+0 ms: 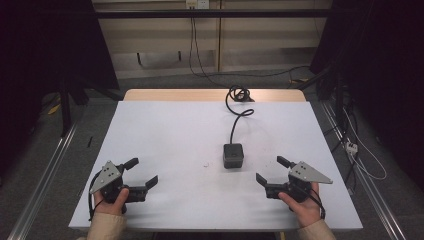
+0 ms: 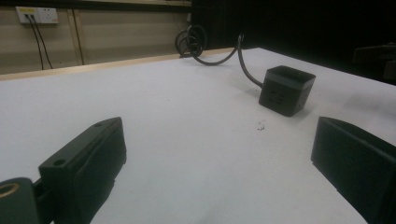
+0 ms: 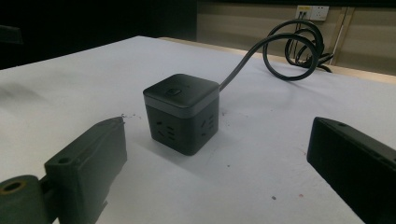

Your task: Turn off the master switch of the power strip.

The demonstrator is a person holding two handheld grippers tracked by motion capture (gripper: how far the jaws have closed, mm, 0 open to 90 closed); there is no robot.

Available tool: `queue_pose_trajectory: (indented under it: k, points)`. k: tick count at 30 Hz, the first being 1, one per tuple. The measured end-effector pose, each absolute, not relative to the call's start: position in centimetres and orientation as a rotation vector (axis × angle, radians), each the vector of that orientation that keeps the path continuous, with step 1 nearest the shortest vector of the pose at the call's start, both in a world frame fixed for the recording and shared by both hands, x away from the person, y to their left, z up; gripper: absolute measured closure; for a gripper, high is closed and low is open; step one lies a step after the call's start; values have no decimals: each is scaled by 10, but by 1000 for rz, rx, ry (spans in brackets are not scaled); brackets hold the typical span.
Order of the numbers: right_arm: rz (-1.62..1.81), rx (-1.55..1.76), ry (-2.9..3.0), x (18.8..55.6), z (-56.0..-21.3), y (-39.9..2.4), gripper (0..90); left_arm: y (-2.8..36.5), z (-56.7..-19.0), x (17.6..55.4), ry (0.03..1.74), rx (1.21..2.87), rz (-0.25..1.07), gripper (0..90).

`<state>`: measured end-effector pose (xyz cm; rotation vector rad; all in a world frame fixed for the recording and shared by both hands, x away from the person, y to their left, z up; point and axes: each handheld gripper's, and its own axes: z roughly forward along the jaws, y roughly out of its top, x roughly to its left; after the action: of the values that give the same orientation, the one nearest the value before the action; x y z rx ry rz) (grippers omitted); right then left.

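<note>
My high view hangs above the near edge of the bench [image 1: 165, 130] and looks forward and down, taking in the whole white top and the floor past the far edge. The left gripper view sits low by the near left corner, facing across toward the far right, I think. The right gripper view rides low near the near right corner, facing far left, much closer to the black socket cube [image 3: 181, 112]. All three share that cube and its coiled cable [image 2: 198, 44].
</note>
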<state>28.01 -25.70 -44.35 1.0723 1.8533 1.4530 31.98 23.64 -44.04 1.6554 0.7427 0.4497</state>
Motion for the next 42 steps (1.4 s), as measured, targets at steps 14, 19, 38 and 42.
queue_pose_trajectory:
  k: [14, 19, 38, 42]
  points:
    - [1446, 1101, 1855, 290, -441, -260, 58, 234, -443, 323, 740, 1664, 436, 31]
    - [1444, 1099, 1852, 291, -439, -259, 64, 232, -443, 323, 733, 1668, 439, 31]
    - [1431, 1109, 1851, 300, -435, -257, 70, 228, -442, 325, 723, 1661, 441, 31]
    - [1436, 1107, 1853, 304, -433, -253, 72, 228, -442, 325, 724, 1653, 441, 31]
